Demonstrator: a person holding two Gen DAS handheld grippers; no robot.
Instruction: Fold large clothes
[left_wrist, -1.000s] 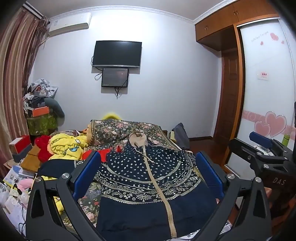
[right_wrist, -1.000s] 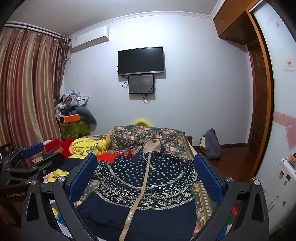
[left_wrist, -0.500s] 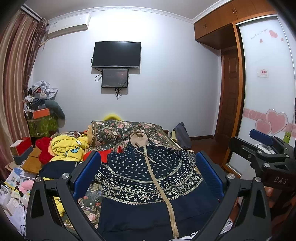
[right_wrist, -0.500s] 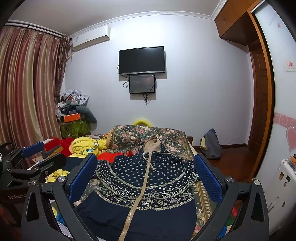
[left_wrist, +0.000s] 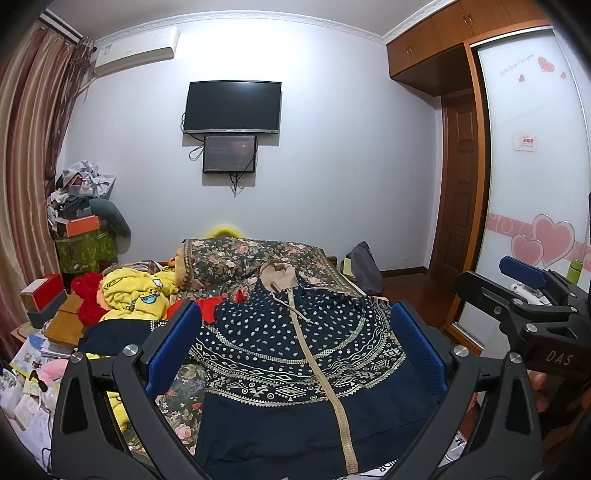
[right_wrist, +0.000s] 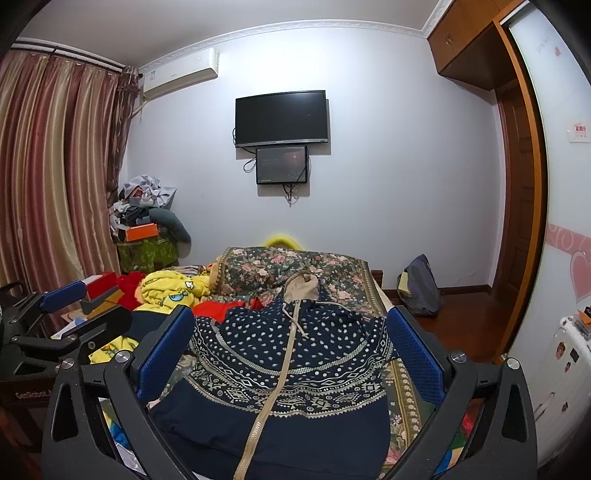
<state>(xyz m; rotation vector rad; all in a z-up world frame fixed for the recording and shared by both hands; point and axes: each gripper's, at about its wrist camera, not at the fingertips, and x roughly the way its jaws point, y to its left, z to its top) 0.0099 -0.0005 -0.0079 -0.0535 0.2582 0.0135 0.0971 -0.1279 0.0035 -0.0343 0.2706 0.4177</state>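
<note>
Hoodie (left_wrist: 295, 354), navy with pale dots, lies zipped and flat on the bed (left_wrist: 229, 254), hood toward 12 o'clock. Left gripper (left_wrist: 295, 343) and right gripper (right_wrist: 288, 343) hover above it, both spread wide, grasping nothing.

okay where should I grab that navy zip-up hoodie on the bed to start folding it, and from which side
Judging by how the navy hoodie lies flat, zipper up, hood away, take each outer side edge near the shoulder. Bring the open left tongs from its left and the open right tongs from its right, pinching low against the floral bedspread.
</note>
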